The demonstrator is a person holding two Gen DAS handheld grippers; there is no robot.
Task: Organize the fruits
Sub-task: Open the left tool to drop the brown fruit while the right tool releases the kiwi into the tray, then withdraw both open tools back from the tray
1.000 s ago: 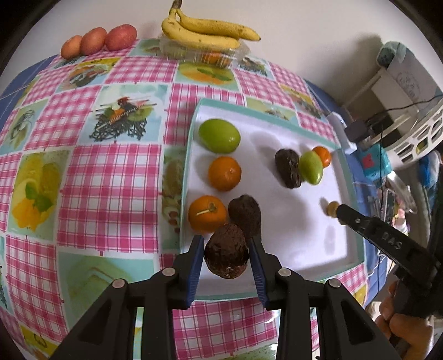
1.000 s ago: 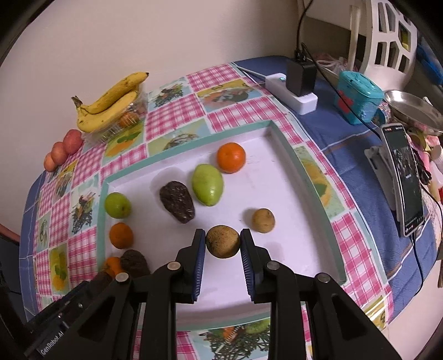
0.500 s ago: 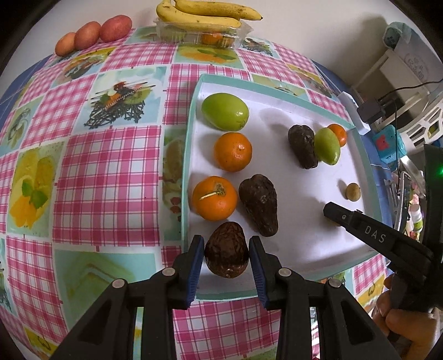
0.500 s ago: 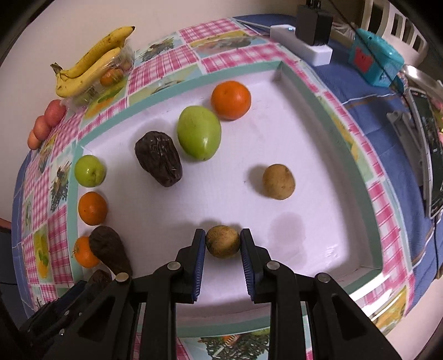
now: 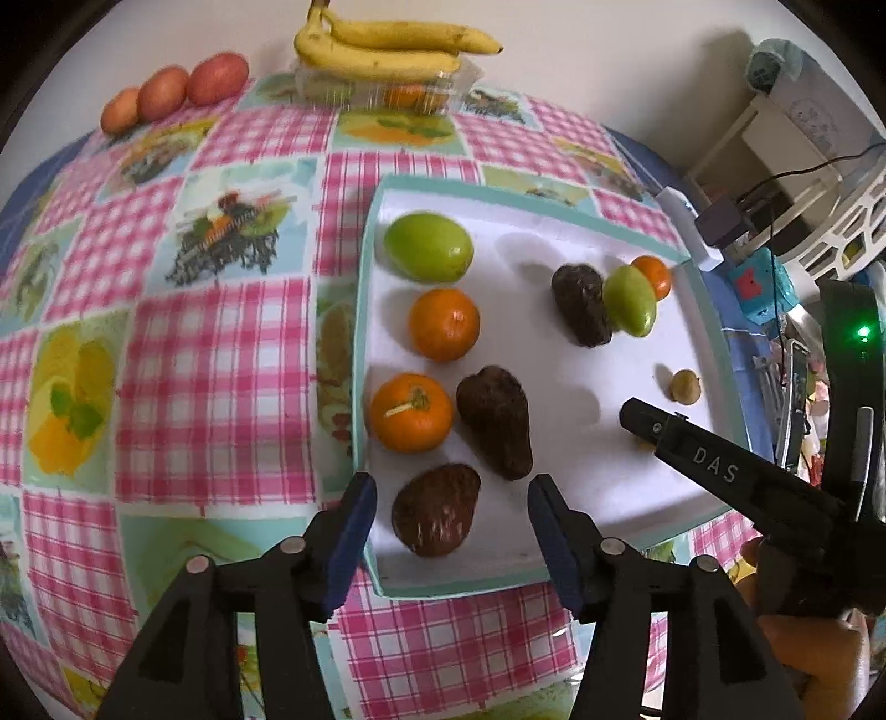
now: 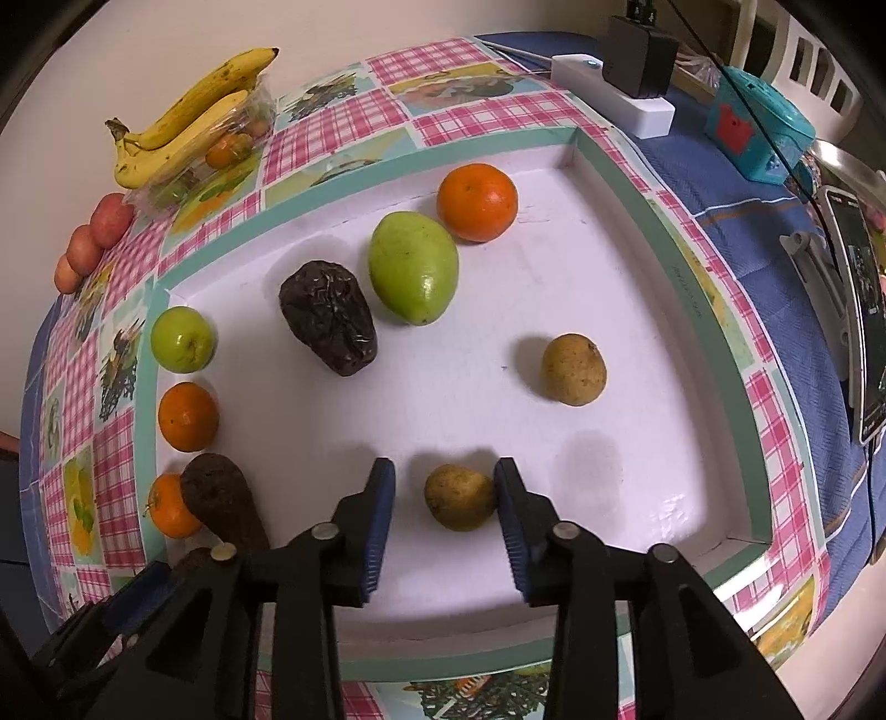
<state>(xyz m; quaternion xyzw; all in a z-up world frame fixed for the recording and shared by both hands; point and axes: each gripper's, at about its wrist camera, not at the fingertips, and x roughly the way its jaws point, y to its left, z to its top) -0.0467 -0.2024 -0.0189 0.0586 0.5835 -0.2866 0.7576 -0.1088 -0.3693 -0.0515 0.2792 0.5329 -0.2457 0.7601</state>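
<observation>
A white tray (image 5: 576, 531) with a teal rim (image 6: 714, 266) holds several fruits. My left gripper (image 5: 451, 518) is open around a dark brown avocado (image 5: 436, 509) lying at the tray's near left corner, pads clear of it. Beside it lie another dark avocado (image 5: 495, 421), two oranges (image 5: 411, 411) and a green fruit (image 5: 429, 246). My right gripper (image 6: 446, 498) is open around a small tan fruit (image 6: 459, 497) resting on the tray; its right pad (image 6: 512, 526) is close to it. A second tan fruit (image 6: 573, 370) lies farther right.
Bananas (image 5: 387, 47) on a clear box and three reddish fruits (image 5: 171, 91) lie at the table's far edge. A dark avocado (image 6: 328, 317), a green fruit (image 6: 414, 267) and an orange (image 6: 477, 202) sit mid-tray. A power strip (image 6: 614, 99), teal box (image 6: 758, 130) and phone (image 6: 861, 327) lie right.
Both grippers have opened and let go of their fruits: the left released the brown avocado, the right released the small tan fruit. Both fruits now rest on the tray.
</observation>
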